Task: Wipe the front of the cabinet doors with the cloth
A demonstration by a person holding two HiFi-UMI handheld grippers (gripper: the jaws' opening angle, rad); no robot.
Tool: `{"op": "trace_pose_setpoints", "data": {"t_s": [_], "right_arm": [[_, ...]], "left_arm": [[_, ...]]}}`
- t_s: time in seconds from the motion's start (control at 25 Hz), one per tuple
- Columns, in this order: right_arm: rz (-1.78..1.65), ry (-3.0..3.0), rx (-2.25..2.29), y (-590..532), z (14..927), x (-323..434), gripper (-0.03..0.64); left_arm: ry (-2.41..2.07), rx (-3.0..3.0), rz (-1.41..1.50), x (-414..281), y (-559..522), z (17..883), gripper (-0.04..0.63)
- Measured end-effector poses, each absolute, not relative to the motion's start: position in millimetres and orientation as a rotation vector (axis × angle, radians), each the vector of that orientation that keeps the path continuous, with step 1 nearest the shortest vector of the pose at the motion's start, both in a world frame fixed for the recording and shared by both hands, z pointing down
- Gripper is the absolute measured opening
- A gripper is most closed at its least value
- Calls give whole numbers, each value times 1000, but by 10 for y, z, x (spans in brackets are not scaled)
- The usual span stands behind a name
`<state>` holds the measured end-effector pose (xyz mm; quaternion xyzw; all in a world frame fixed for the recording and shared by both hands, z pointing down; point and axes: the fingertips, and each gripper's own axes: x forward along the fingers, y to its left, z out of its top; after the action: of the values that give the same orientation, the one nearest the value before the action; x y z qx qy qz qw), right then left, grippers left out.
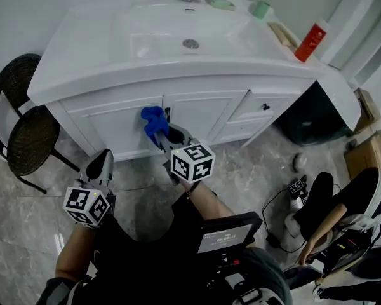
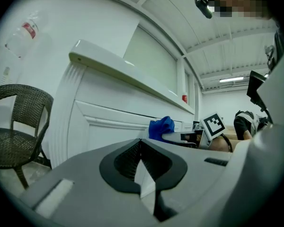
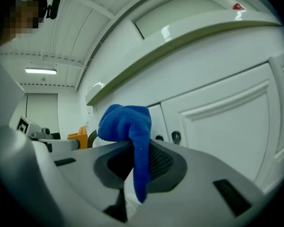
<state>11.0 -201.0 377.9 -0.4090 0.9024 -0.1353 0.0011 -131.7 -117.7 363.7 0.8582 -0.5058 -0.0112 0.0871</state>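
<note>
— Where's the cloth (image 1: pixel 153 122) got to?
— It's in the right gripper (image 1: pixel 167 133). The jaws are clamped on it, with a blue bunch sticking out above the tips and a tail hanging down between them.
— And that's at the cabinet?
— Right up at the cabinet doors (image 1: pixel 200 114), about where the left-hand door meets the middle one, under the white basin (image 1: pixel 190 43). From where I stand I can't tell whether the cloth is pressed on the panel or just short of it. Two small dark knobs (image 3: pixel 175 137) show just behind it, by the seam.
— What about the other hand?
— The left gripper (image 1: pixel 101 165) is lower and off to the left, back from the doors, over the marbled floor (image 1: pixel 25 234). Its jaws are drawn together with nothing between them. It points toward the left door, and the wicker chair (image 1: pixel 26 132) stands off to its left.
— Anything up on top?
— A red bottle (image 1: pixel 310 42) at the right end, and a pale green cup (image 1: pixel 261 9) at the back, right of the basin. Both are well apart from the cloth
</note>
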Motion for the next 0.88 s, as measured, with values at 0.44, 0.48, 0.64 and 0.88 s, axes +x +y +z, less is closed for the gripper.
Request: {"op": "trace_pose_setpoints", "data": {"t_s": [0.44, 0.48, 0.64, 0.88], "right_arm": [[-319, 2753, -1344, -2302, 3455, 386, 49], [-310, 2755, -1346, -2322, 3453, 410, 49], [-305, 2735, -1376, -2391, 3488, 621, 49], [-295, 2680, -1465, -2483, 3519, 1180, 49]], "left_arm": [[-1393, 2620, 9, -916, -988, 3692, 3], [-1401, 2611, 12, -929, -991, 3710, 3], [-1423, 2589, 15, -913, -1005, 3750, 3], [-1410, 2582, 45, -707, -1008, 3862, 3]]}}
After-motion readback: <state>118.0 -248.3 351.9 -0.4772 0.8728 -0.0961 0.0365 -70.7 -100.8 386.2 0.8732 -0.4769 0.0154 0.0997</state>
